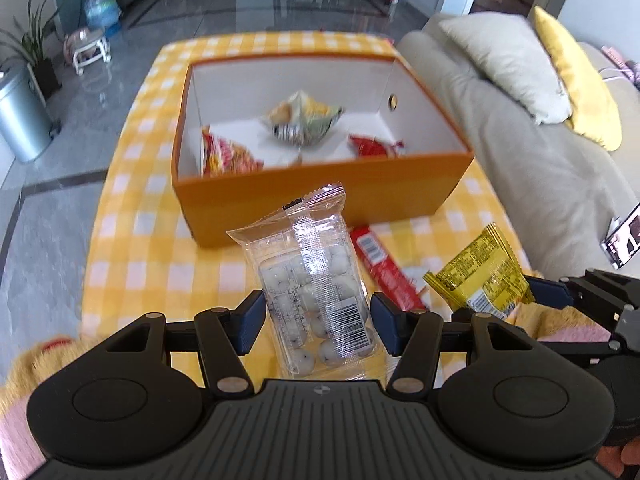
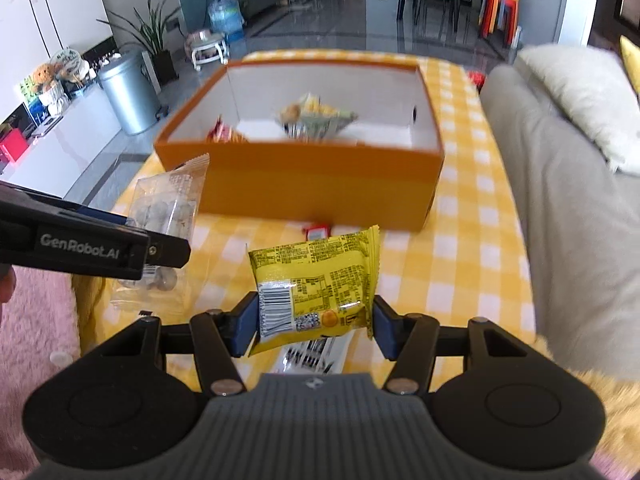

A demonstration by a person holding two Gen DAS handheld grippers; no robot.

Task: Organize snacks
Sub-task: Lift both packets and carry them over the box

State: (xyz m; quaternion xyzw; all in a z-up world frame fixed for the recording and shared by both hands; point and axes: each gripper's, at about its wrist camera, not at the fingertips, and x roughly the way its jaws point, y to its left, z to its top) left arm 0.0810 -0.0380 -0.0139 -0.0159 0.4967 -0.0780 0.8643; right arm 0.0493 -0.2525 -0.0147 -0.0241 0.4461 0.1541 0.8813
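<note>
The left gripper (image 1: pixel 318 322) pinches a clear plastic packet of white round sweets (image 1: pixel 310 280) between its blue pads, held above the near edge of the yellow-and-white checked tabletop (image 1: pixel 160 240). The right gripper (image 2: pixel 314 322) clamps a yellow foil snack packet (image 2: pixel 316 284) likewise. Beyond both, mid-table, stands an open orange cardboard box (image 1: pixel 320 196) holding several wrapped snacks; a red wrapper (image 1: pixel 384 268) lies before its near wall.
</note>
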